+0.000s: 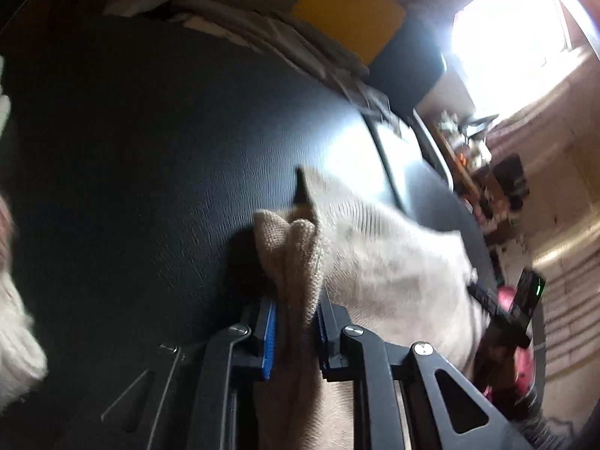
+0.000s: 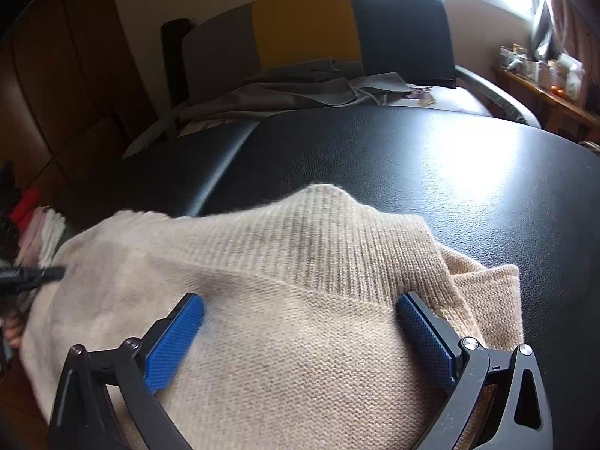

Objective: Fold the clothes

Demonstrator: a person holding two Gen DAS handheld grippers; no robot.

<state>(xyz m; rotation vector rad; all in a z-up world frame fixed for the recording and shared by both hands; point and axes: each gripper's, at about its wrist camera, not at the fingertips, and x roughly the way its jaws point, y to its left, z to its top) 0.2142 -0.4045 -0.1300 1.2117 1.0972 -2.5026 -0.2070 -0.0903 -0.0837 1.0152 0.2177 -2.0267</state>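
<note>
A beige knitted sweater (image 2: 300, 300) lies bunched on the black leather surface (image 2: 468, 187). My left gripper (image 1: 296, 311) is shut on a fold of the beige sweater (image 1: 300, 255), the cloth pinched between its blue pads. In the right wrist view my right gripper (image 2: 300, 315) stands open, its blue pads (image 2: 176, 333) spread wide just above the knit, nothing pinched between them. The other gripper shows as a dark bar at the right edge of the left wrist view (image 1: 502, 311) and at the left edge of the right wrist view (image 2: 30, 275).
Grey garments (image 2: 300, 86) lie heaped at the back by a yellow and dark cushion (image 2: 307, 26). Folded red and white clothes (image 2: 37, 225) sit at the left. A cluttered shelf (image 2: 543, 75) runs under a bright window on the right.
</note>
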